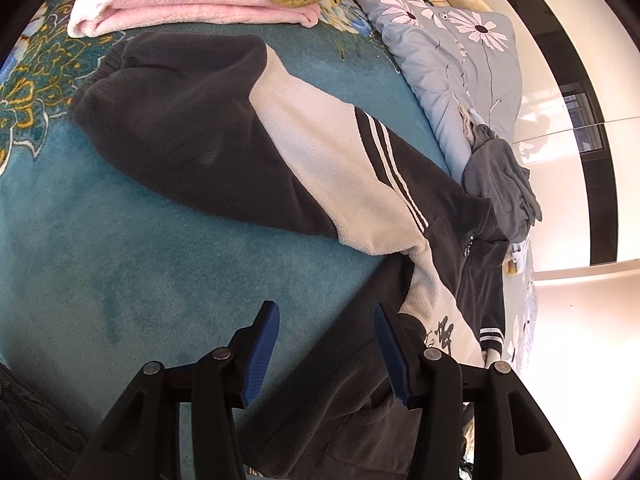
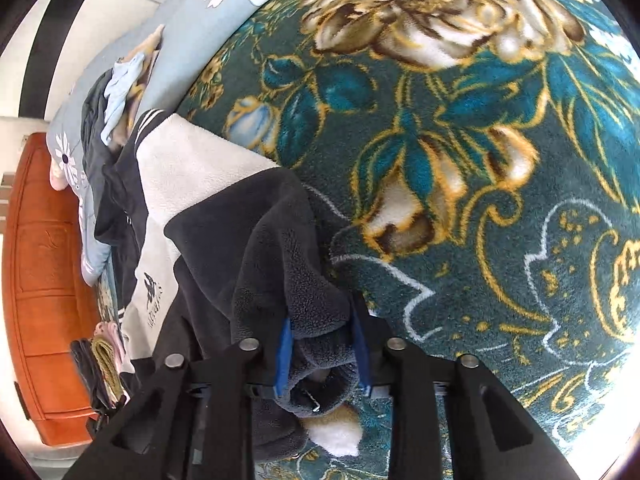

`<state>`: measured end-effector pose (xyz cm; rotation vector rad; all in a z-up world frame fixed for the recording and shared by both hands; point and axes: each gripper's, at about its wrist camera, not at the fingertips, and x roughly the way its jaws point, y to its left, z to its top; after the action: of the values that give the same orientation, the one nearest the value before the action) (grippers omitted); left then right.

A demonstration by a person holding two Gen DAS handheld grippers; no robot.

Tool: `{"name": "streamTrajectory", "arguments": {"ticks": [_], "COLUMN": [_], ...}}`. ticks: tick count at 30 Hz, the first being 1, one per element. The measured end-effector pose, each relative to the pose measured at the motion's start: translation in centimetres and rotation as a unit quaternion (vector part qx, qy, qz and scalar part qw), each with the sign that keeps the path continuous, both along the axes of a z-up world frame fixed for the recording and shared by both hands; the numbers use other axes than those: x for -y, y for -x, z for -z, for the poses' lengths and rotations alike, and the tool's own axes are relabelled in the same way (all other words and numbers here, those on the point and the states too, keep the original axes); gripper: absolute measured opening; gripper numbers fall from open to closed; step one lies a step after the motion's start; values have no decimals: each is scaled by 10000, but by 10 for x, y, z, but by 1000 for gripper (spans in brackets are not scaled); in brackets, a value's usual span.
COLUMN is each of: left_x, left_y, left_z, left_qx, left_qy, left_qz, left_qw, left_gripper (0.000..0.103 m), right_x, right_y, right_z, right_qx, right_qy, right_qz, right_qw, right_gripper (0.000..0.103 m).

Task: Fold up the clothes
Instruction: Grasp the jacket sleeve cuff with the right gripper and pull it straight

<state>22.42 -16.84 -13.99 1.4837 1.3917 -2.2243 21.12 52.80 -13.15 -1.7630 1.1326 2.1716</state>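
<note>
One jacket (image 2: 256,240) cuff bunches, hiding right fingers' (image 2: 285,356) pads.

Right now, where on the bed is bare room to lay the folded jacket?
Free: the plain teal blanket left of the dark-and-cream fleece jacket. Crowded: the far end, with the pink and olive folded stack, and the right edge, with the grey clothes pile.

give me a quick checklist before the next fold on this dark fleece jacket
1. Right gripper has fabric: ok, jaws closed on a bunched dark fold of the fleece jacket.
2. Left gripper has fabric: not ok, jaws open, hovering at the jacket's edge.
3. Sleeve laid out flat: ok, stretched over the teal blanket.
4. Landing area free: ok, the folded pink towel lies apart from the jacket.
5. Zipper closed: cannot tell.
</note>
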Motion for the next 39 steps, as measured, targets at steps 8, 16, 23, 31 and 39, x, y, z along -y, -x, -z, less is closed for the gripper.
{"name": "streamTrajectory", "arguments": {"ticks": [8, 16, 23, 31, 39], "left_x": [-2, -9, -15, -38, -77], "left_y": [0, 5, 8, 20, 33], "left_z": [0, 5, 5, 6, 13], "left_qx": [79, 298, 321, 270, 643], "left_qy": [107, 280, 353, 313, 502], "left_qz": [22, 155, 293, 952, 1970], "left_qw": [9999, 9990, 9984, 9946, 9770], "left_gripper": [54, 54, 54, 54, 54], "right_x": [-51, -114, -112, -92, 28], "right_y": [53, 104, 121, 87, 47], "right_z": [-72, -120, -100, -120, -44], "right_qx": [-565, -682, -575, -1020, -708], "right_qy": [-1680, -3368, -3204, -2943, -762], "right_qz": [-140, 149, 181, 204, -1242], "right_qw": [9841, 9390, 9454, 9500, 9868], "right_gripper": [22, 22, 23, 45, 52]}}
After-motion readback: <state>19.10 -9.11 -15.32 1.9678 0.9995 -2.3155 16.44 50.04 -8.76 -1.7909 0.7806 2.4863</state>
